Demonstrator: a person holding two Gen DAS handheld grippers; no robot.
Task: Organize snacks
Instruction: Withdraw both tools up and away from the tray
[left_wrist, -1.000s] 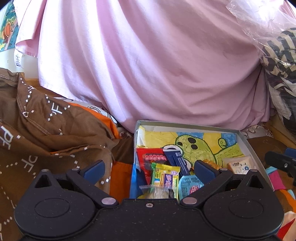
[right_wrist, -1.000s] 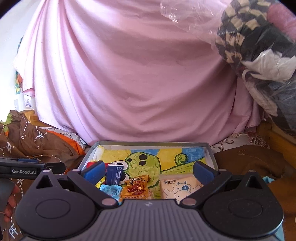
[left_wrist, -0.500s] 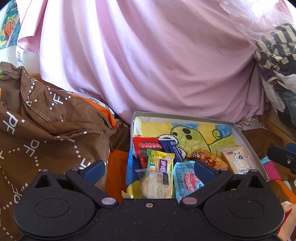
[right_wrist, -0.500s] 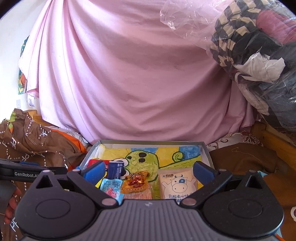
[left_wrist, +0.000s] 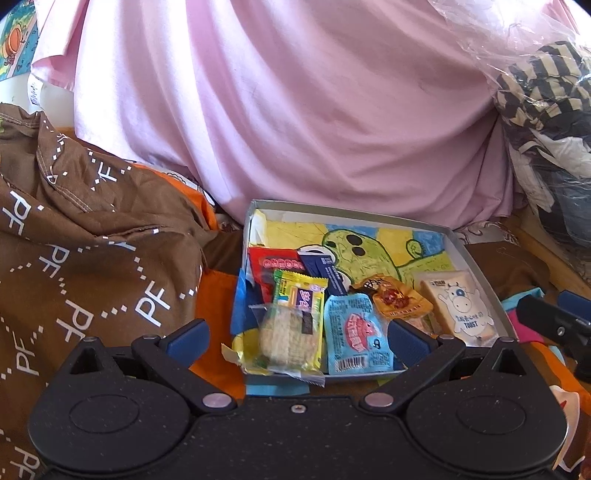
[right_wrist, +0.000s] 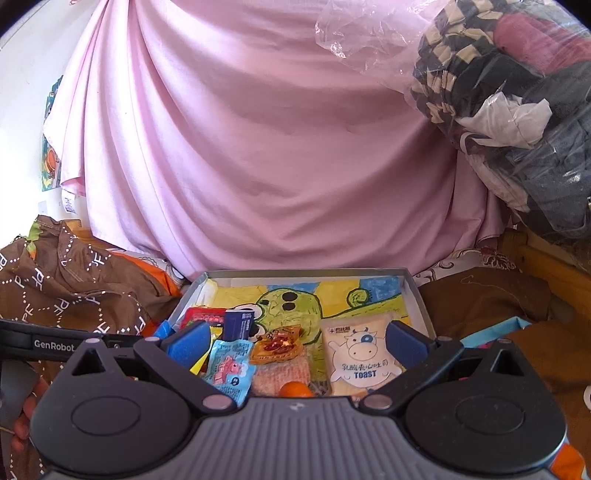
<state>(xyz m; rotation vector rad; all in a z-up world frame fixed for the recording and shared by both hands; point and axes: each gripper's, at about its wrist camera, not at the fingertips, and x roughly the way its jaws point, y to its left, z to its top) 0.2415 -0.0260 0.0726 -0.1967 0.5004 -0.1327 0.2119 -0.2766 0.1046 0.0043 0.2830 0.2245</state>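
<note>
I see both tools spread wide and holding nothing: my left gripper and my right gripper hover at the near edge of the shallow grey cardboard box with the green cartoon lining, which rests on bedding in front of a pink draped sheet. The snacks lie inside, crowded toward the near-left corner. I judge the clear-wrapped round rice cracker, overhanging the near rim, the easiest first pick: I would pinch its body, not the loose film, without dragging the light-blue sachet with the pink cartoon touching it.
</note>
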